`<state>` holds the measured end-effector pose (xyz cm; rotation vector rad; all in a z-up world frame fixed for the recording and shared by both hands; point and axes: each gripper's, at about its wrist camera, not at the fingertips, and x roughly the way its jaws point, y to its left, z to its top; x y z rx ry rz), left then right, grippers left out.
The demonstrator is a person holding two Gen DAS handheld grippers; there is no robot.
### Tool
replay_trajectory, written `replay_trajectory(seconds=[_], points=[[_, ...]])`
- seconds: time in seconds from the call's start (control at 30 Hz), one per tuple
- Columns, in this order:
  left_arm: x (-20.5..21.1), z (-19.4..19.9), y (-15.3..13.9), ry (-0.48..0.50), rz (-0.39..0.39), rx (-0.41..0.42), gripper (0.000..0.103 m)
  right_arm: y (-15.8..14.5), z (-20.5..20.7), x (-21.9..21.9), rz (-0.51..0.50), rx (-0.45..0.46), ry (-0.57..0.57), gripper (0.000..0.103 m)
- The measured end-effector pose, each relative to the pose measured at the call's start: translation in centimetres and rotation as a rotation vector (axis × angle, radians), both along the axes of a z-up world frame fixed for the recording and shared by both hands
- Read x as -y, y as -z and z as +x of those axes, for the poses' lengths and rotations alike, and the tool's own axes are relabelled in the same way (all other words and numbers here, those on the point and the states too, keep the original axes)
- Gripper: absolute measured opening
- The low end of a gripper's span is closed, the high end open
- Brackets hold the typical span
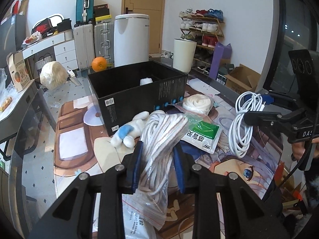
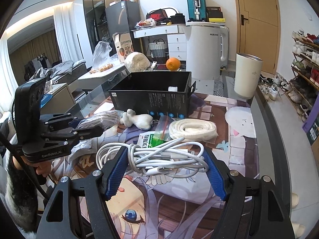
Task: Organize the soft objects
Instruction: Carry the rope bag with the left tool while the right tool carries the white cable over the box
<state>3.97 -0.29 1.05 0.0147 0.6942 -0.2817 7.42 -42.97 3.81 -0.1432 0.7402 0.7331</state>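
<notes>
My left gripper (image 1: 158, 159) clamps the bagged rope (image 1: 161, 139), the black box (image 1: 137, 91) lying straight ahead beyond its fingertips.

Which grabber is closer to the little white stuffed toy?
Left. The left gripper, clamping the bagged rope, is right beside the plush toy. The right gripper, holding the white cable, sits farther across the mat.
</notes>
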Motion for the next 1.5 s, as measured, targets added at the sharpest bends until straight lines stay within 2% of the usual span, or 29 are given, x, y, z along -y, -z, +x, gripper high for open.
replay_trajectory(seconds=[0.33, 0.63, 1.13, 1.5], points=[[-0.8, -0.3, -1.2, -0.02, -0.052, 0.052, 0.027, -0.5, 0.5, -0.7, 0.014, 0.02, -0.001, 0.075], [-1.0, 0.6, -2.6, -0.044, -0.083, 0.095, 0.027, -1.8, 2.1, -2.0, 0.024, 0.078, 0.027, 0.075], [-0.8, 3.4, -4.2, -0.107, -0.054, 0.15, 0.027, -3.9, 6.0, -4.5, 0.045, 0.145, 0.092, 0.074], [-2.2, 5.8, -4.4, -0.165, -0.06, 0.163, 0.027, -3.8, 9.2, -6.6, 0.008, 0.172, 0.117, 0.074]])
